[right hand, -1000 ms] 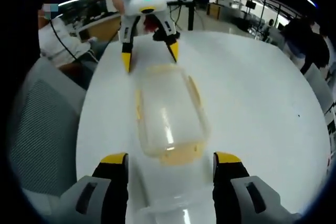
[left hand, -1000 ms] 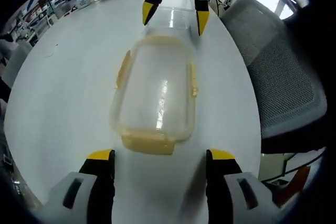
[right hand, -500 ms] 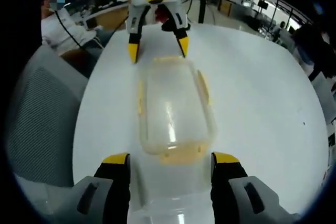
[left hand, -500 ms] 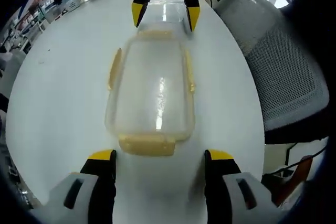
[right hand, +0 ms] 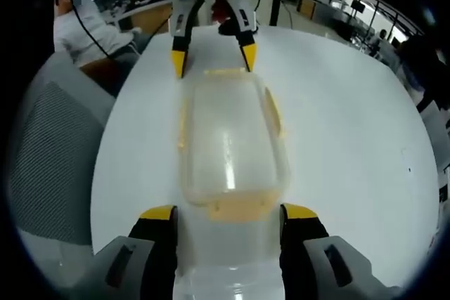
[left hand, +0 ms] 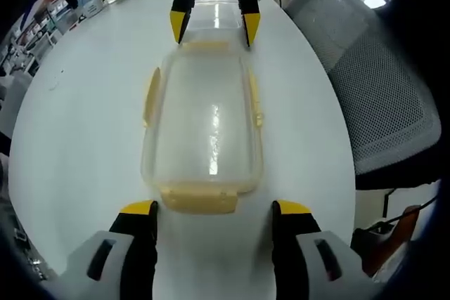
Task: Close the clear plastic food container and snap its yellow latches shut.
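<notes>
Clear container (left hand: 204, 128) seen lying on white table (left hand: 84, 124), lid on, lengthwise betw. both grippers. Left gripper (left hand: 214, 209): jaws spread wide, nothing held, tips flanking near-end yellow latch (left hand: 199, 200), contact not discernible. Right gripper (right hand: 228, 213): jaws likewise wide, empty, set either side of opp. end latch (right hand: 235, 207). Side latches (left hand: 150, 95) seen flared outward. Grey mesh chair (left hand: 373, 96) beside table.

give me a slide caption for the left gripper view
Open left claw faces the near yellow latch of the clear container on the white table; right claw approaches the far end.
</notes>
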Demonstrator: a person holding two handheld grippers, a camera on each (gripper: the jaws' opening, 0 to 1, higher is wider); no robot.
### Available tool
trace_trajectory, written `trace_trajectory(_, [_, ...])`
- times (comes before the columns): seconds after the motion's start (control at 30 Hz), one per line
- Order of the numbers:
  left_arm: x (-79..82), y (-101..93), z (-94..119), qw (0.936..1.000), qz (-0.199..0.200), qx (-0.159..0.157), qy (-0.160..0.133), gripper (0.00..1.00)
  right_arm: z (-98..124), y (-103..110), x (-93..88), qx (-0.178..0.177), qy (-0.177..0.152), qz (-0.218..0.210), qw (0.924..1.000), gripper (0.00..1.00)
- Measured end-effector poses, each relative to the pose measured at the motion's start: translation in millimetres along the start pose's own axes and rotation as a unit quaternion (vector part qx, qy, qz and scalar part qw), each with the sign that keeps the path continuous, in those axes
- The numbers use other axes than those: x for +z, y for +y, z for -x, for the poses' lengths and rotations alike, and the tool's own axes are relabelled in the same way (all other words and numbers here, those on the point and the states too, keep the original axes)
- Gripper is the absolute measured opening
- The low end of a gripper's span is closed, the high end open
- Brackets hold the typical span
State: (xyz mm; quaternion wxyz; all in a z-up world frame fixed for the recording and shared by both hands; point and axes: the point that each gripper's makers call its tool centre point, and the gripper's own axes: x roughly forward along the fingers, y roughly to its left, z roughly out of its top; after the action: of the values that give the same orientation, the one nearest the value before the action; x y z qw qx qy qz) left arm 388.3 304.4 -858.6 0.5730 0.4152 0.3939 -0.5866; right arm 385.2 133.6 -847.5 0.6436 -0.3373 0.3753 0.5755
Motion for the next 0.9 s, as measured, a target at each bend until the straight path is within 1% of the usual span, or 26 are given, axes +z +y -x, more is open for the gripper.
trace_trajectory(0.1, [0.4, 0.4, 0.7, 1.0, -0.001, 0.0, 0.0, 0.61, 0.5, -1.1, -0.2, 0.0, 0.002, 0.002, 1.0, 0.55])
trace_trajectory(0.23, [1.6, 0.7, 0.5, 1.0, 0.003, 0.001, 0.0, 0.58, -0.7, -3.0, -2.9, -0.008, 0.013, 0.017, 0.9997, 0.51])
trace_trajectory(0.47, [3.4, 1.1, 0.5, 1.0, 0.009, 0.003, -0.003, 0.55, -2.3, -1.7, -0.1, -0.009, 0.013, 0.021, 0.9996, 0.5])
trace_trajectory(0.57, [4.6, 1.5, 0.6, 0.9999, 0.01, 0.004, -0.006, 0.51, -4.5, -2.4, 1.2, -0.011, 0.019, 0.033, 0.9992, 0.48])
trace_trajectory(0.67, [6.9, 1.0, 0.4, 0.9999, 0.009, 0.003, -0.007, 0.45, -5.7, -4.0, -0.6, -0.014, 0.034, 0.044, 0.9984, 0.43])
trace_trajectory(0.77, [8.3, 1.2, 0.1, 0.9999, 0.01, 0.004, -0.007, 0.42, -6.7, -5.1, -1.0, -0.018, 0.041, 0.047, 0.9979, 0.39])
trace_trajectory(0.9, [8.7, 1.5, -0.5, 0.9999, 0.011, 0.004, -0.005, 0.4, -8.4, -4.9, -0.7, -0.017, 0.048, 0.053, 0.9973, 0.39])
